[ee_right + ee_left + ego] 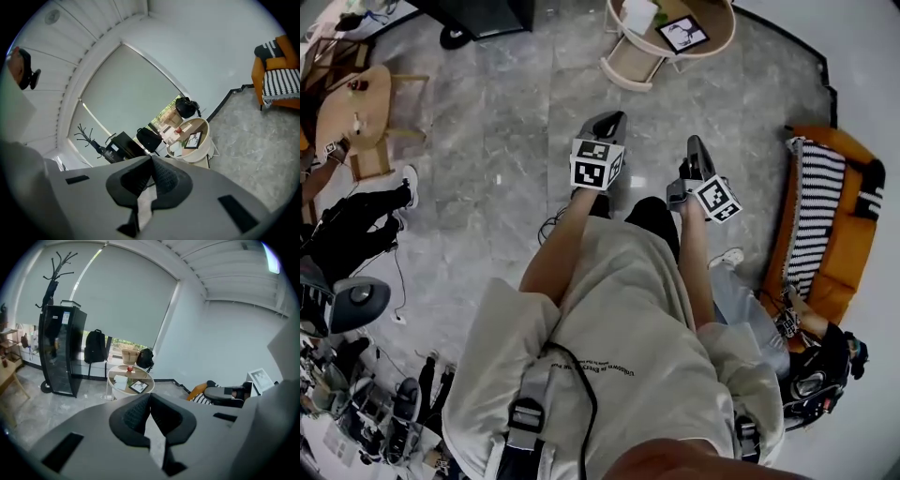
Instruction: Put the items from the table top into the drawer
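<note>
Fig.: round table (724, 39) as landmark, w/ the task items on its top: framed picture (682, 34) near the centre, white box (639, 14) just beside it, and red apple (130, 368) at the table's far edge, toward the window. Left gripper (612, 118) & right gripper (694, 142) are held side by side over marble floor (506, 112), well short of the table and pointed toward it; each is clenched, jaw tips meeting, nothing between them. Black cabinet (61, 352) stands left of the table, orange sofa (848, 248) w/ striped cushion (816, 206) to its right.
</note>
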A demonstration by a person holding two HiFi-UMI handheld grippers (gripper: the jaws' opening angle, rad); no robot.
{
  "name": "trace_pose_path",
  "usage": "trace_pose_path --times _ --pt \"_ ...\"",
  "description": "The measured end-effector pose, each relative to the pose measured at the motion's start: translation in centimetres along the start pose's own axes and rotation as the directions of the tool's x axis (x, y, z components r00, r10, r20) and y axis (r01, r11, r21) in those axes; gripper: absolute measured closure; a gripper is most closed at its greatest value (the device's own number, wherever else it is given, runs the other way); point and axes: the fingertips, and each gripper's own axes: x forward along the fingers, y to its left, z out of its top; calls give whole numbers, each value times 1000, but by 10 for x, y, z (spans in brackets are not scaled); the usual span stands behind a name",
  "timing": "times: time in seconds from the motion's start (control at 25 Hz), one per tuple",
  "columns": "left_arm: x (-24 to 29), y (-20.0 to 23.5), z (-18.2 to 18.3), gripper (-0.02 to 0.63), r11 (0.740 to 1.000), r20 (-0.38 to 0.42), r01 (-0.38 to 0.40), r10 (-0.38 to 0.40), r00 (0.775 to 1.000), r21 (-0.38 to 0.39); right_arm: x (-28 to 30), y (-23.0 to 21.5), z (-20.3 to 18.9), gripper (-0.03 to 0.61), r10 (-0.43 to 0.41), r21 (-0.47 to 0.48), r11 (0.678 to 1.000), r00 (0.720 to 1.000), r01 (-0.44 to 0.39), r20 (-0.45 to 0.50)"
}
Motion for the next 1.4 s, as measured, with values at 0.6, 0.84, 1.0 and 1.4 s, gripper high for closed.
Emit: trace_pose_path --times 0.6,0.84,1.0,1.4 --pt "66 58 18 592 1000 -25 -1 1 1000 -1 107 -10 6 545 -9 -172 985 990 -16 -143" --pt "123 79 41 592 999 -57 -34 33 998 -9 178 -29 38 545 -58 -347 938 974 -23 -221" --pt "172 89 51 592 998 -90 -57 54 994 -30 233 -51 67 545 -75 -431 901 960 -51 -271" --pt "319 130 84 592 990 -135 -111 99 986 -88 406 -112 127 545 -54 -567 798 914 -203 -403"
